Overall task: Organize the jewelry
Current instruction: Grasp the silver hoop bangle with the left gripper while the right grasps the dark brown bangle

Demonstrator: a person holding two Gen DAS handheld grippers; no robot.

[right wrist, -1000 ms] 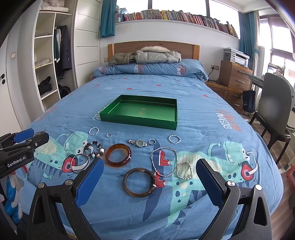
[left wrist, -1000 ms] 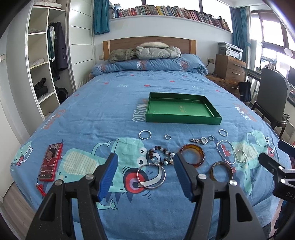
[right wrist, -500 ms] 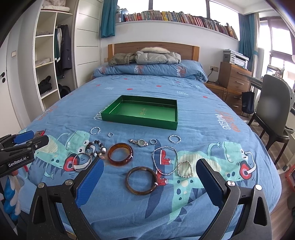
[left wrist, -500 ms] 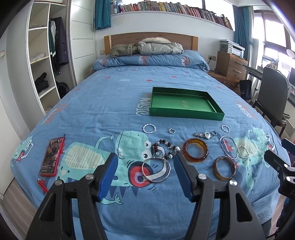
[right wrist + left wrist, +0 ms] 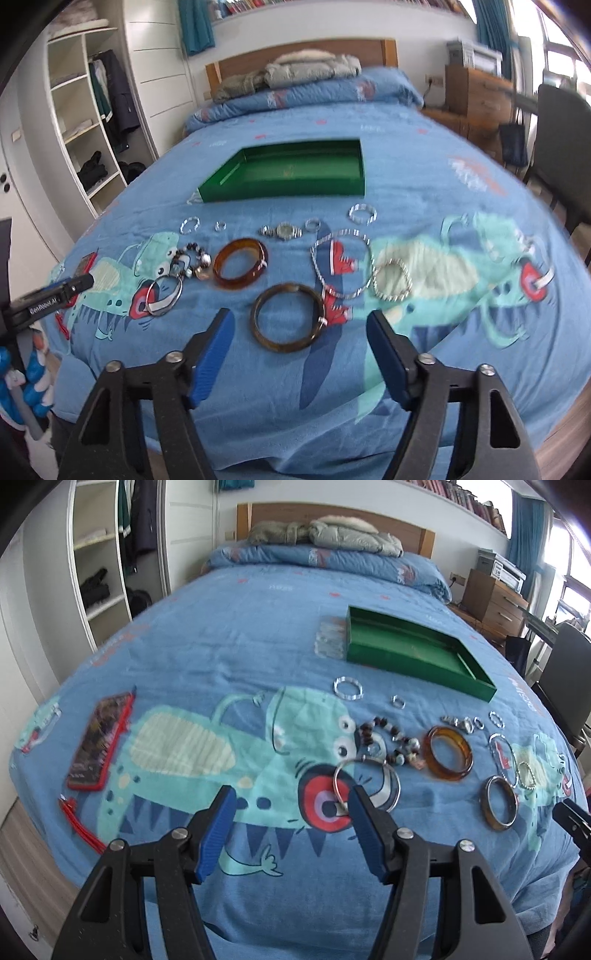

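On the bed (image 5: 424,155), the green tray (image 5: 284,184) holds nothing; bangles lie before it. Left tool (image 5: 291,797) released; right tool (image 5: 299,321) closing, gripping nothing.

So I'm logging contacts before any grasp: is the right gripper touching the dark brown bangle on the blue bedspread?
Apart. In the right wrist view the closing right gripper has the dark brown bangle ahead between its fingertips, with blue bedspread visible on both sides.
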